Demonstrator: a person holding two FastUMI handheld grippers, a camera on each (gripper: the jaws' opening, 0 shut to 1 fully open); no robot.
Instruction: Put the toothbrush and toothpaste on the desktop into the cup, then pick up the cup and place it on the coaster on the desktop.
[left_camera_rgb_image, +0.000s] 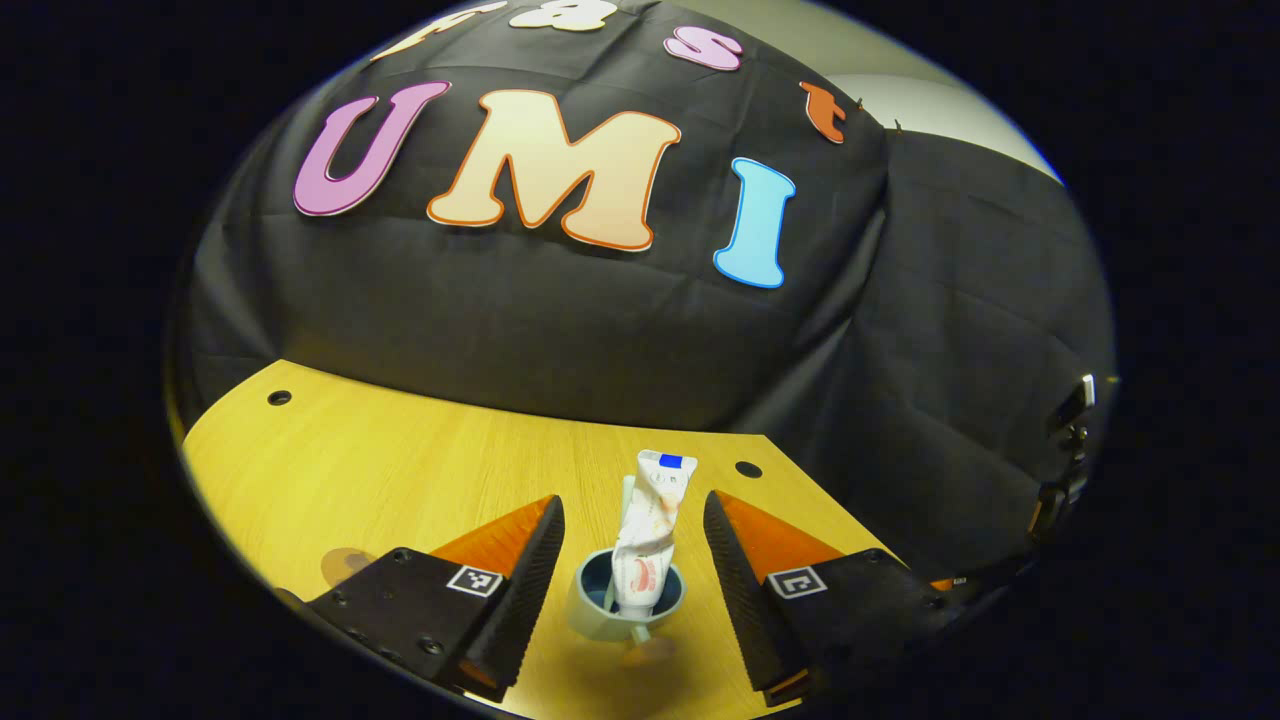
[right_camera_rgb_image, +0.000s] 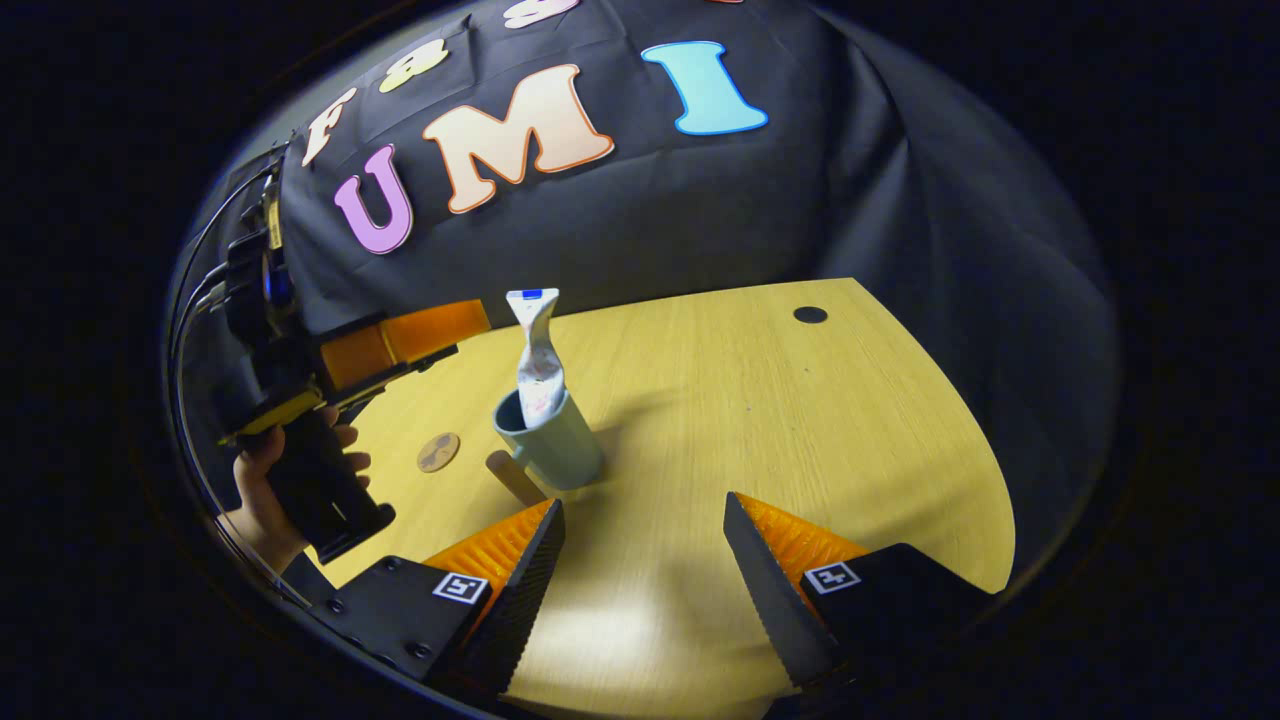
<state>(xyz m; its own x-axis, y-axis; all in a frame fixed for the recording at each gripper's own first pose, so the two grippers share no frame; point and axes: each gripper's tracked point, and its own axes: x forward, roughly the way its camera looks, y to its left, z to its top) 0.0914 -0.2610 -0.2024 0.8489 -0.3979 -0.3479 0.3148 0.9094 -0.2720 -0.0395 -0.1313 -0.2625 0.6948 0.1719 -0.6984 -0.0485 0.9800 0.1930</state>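
The left gripper view looks steeply down from close above the cup (left_camera_rgb_image: 627, 598), facing the booth's back wall. The right gripper view sits farther back, angled across the desktop (right_camera_rgb_image: 800, 420) toward the same cup (right_camera_rgb_image: 553, 442). Both views share the cup, the toothpaste (left_camera_rgb_image: 650, 530) standing in it, and the desktop.

I cannot see the toothpaste tube's (right_camera_rgb_image: 536, 362) lower end inside the cup (right_camera_rgb_image: 556, 445); the coaster's (right_camera_rgb_image: 438, 451) pattern is too small to tell.
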